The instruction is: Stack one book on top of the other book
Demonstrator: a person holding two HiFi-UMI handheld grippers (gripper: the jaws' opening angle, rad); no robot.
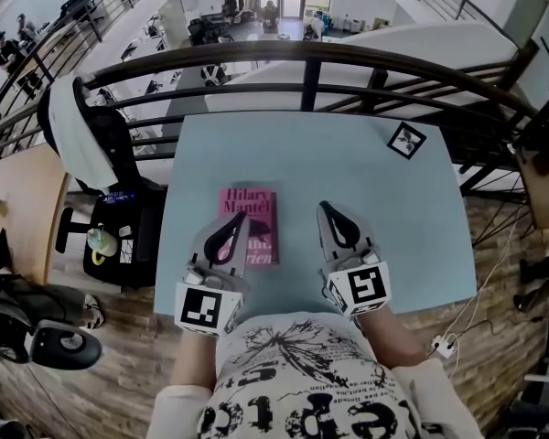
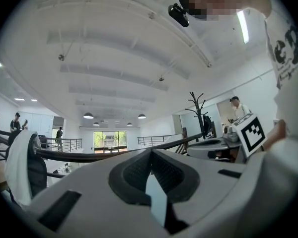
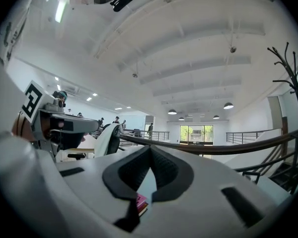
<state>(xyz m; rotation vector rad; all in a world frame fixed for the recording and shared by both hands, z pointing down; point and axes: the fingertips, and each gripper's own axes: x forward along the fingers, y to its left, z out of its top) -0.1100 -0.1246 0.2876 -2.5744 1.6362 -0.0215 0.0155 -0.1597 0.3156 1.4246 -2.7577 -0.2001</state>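
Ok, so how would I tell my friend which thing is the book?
Find the pale blue table in front of the dark railing. Near its front edge, by the tip of the left tool, lies the book. It is the only pink thing there, with big lettering on its cover; the other item is a small black-and-white square at the far right corner.

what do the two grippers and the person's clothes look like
The left gripper and right gripper match: pale grey bodies, black ribbed pads tapering to a point, each with a cube of black-and-white square markers behind. The person wears a white top with black print.
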